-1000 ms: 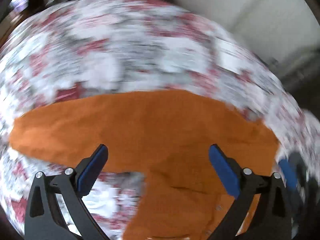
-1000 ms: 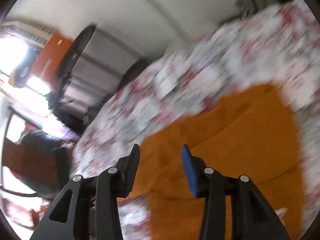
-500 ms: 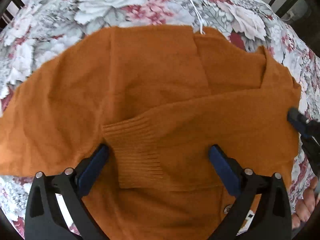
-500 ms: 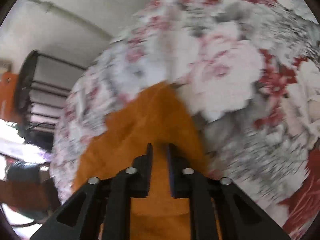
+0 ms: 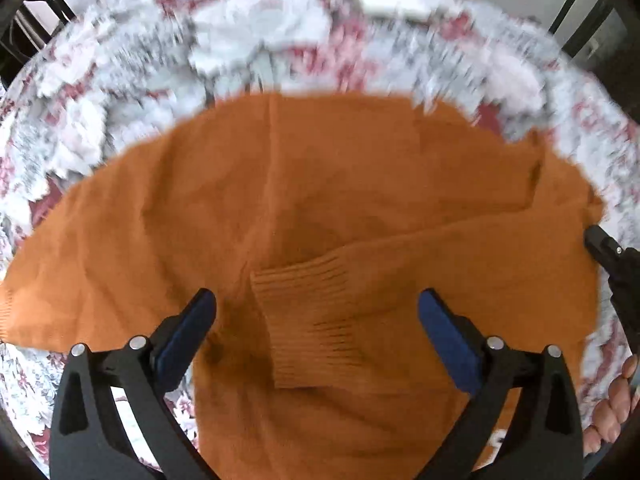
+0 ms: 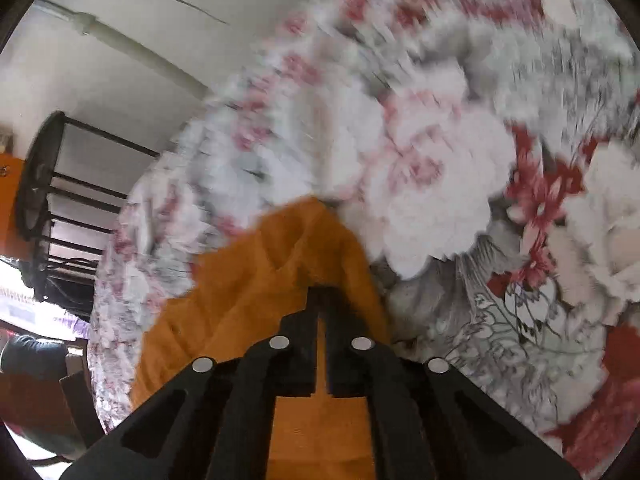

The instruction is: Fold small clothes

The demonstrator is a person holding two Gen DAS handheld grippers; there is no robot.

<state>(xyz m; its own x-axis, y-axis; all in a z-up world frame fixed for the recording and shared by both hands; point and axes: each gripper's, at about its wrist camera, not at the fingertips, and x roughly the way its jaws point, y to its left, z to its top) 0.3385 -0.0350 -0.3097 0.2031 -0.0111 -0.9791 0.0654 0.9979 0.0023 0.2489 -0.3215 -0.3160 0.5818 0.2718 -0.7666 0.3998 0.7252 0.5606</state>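
An orange knitted sweater [image 5: 320, 208] is spread flat on a round table covered by a floral tablecloth [image 5: 256, 40], with one sleeve folded across the body so that its ribbed cuff [image 5: 312, 320] lies near the middle of the garment. The left gripper [image 5: 316, 332] is held above the sweater, pointed steeply down, and its two blue-padded fingers [image 5: 186, 336] are spread wide apart on either side of the cuff; nothing is gripped between them, and whether the tips touch the knit cannot be told. At the right edge of the sweater, as seen from the left wrist view, the black tip of the right gripper [image 6: 320, 312] is seen at the fabric's border, with the fingers of a person's hand [image 5: 616, 404] visible below it. In the right wrist view the two black jaws are seen drawn together, and a fold of the orange knit at the garment's edge is pinched between them, with fabric bunched up just beyond the tips. The tablecloth is blurred in both views. A dark metal rack [image 6: 52, 208] stands in the far left background of the right wrist view, against a pale wall.
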